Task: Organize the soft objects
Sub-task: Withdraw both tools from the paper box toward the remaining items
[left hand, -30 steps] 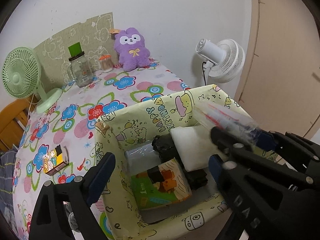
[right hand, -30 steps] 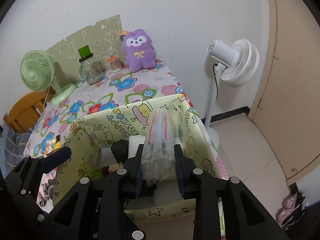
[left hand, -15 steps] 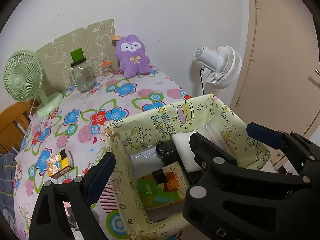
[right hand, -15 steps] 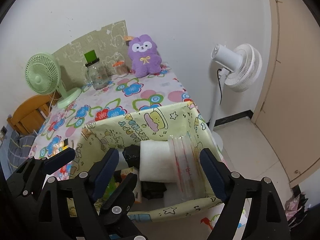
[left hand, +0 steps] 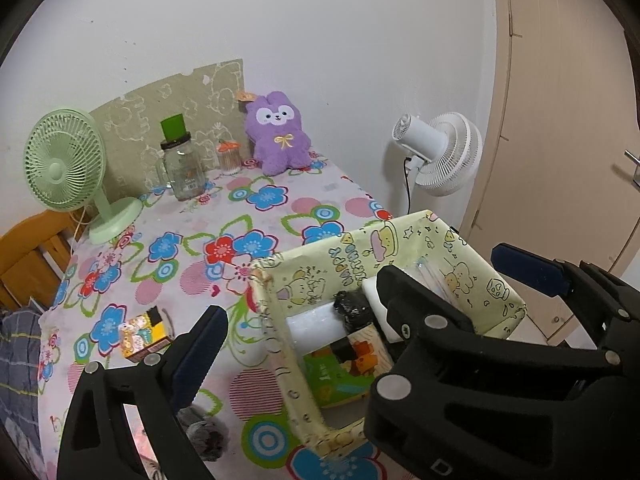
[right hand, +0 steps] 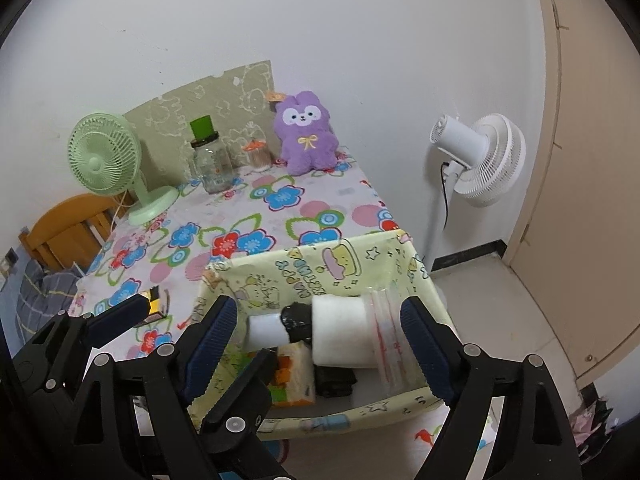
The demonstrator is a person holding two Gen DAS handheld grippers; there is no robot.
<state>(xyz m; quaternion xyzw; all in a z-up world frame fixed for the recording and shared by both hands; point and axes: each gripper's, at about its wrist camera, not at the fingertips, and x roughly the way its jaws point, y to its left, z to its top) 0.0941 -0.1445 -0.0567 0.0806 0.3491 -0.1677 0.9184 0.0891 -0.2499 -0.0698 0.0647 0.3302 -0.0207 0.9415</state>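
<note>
I am holding my right gripper (right hand: 320, 344) with jaws spread wide and gripping nothing, above the yellow fabric bin (right hand: 320, 268) at the table's near right corner. The clear zip bag (right hand: 390, 336) is leaning inside against the bin's right wall. My left gripper (left hand: 356, 300) is spread too.

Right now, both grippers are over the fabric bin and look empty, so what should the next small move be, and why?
Probably swing the left gripper toward the small colourful box lying on the tablecloth left of the bin. The right gripper stands open, and the clear bag already rests inside.
</note>
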